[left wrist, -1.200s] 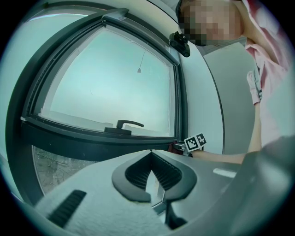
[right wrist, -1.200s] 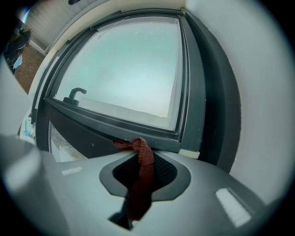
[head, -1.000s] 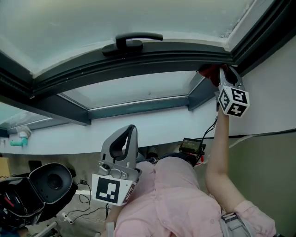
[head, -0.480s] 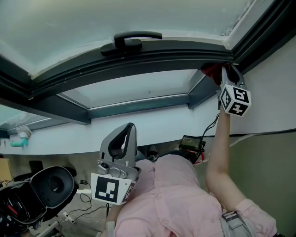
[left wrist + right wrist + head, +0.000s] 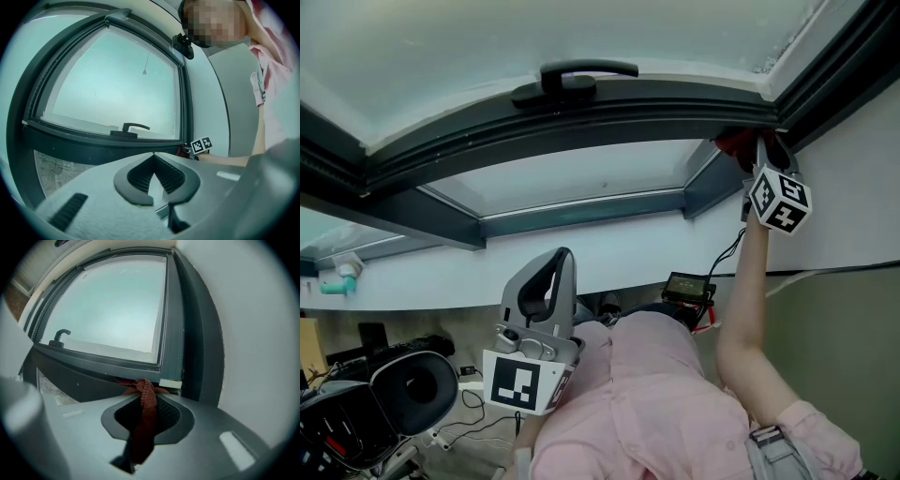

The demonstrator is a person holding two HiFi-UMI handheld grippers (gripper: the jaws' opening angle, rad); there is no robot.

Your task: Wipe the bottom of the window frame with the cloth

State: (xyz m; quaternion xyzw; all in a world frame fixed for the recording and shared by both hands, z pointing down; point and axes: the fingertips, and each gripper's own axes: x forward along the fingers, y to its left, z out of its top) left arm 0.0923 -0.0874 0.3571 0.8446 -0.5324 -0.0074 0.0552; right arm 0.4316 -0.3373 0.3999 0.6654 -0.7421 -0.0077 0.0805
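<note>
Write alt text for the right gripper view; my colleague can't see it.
The right gripper, jaws shut on a dark red cloth, holds its bunched tip at the bottom right corner of the dark window frame. A window handle sits far left; white wall fills the right.

The right gripper (image 5: 763, 148) hides most of the fuzzy dark red cloth (image 5: 732, 144). A round black machine (image 5: 398, 396) is cut off.

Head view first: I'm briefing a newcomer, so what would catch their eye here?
The red cloth stands out, pinched in the right gripper at the bottom right corner of the dark window frame. Next come the black handle on the sash, and the left gripper, shut and empty, low by the person's pink shirt.
</note>
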